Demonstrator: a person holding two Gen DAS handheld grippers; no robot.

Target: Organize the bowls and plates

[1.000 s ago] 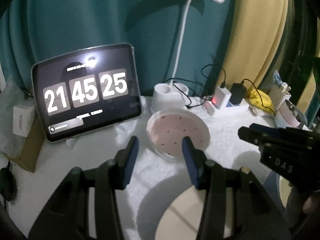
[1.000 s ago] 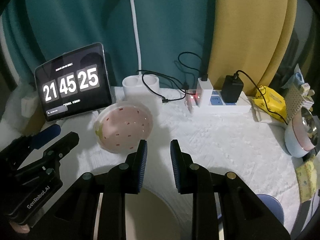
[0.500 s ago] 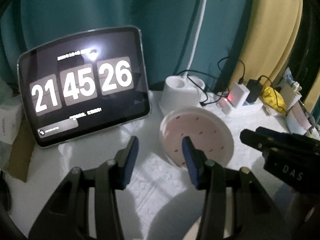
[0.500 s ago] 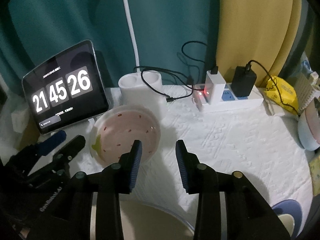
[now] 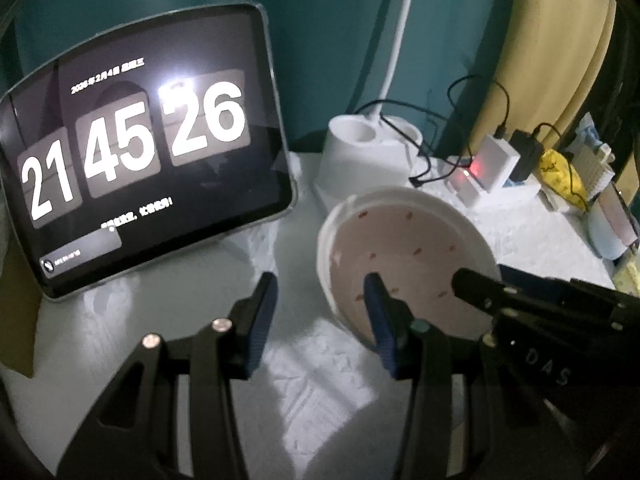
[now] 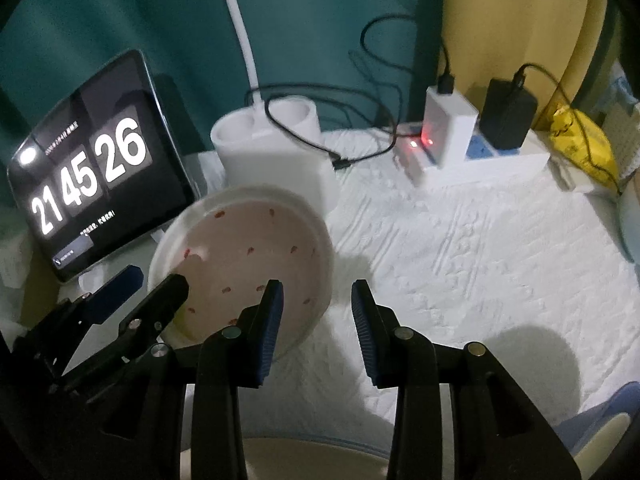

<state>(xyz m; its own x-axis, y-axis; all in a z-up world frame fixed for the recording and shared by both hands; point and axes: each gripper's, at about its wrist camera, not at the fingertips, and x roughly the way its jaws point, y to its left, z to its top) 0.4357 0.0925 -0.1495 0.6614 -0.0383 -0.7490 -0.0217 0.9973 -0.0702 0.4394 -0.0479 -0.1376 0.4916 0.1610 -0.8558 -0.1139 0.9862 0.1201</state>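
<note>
While both tongs hung over the white cloth (image 6: 460, 248), left gripper (image 5: 320, 312) stood part-open, nothing held, rt finger in front of the pink speckled bowl (image 5: 404, 252). Right gripper (image 6: 316, 320) had just been opening, jaws apart w/ nothing between, bowl just left of it. Behind: tablet clock (image 5: 140, 152), white lamp base (image 6: 272, 140), power strip (image 6: 480, 160) w/ chargers.

Behind my table hangs a teal curtain (image 6: 120, 12), with a yellow curtain (image 6: 512, 20) at the upper right. The table wears a white embossed cloth (image 6: 460, 248). At left a tablet (image 5: 136, 148) shows a clock, glare on its screen. A white lamp (image 6: 272, 140) stands mid-frame, a power strip (image 6: 480, 160) glowing red to its right.
</note>
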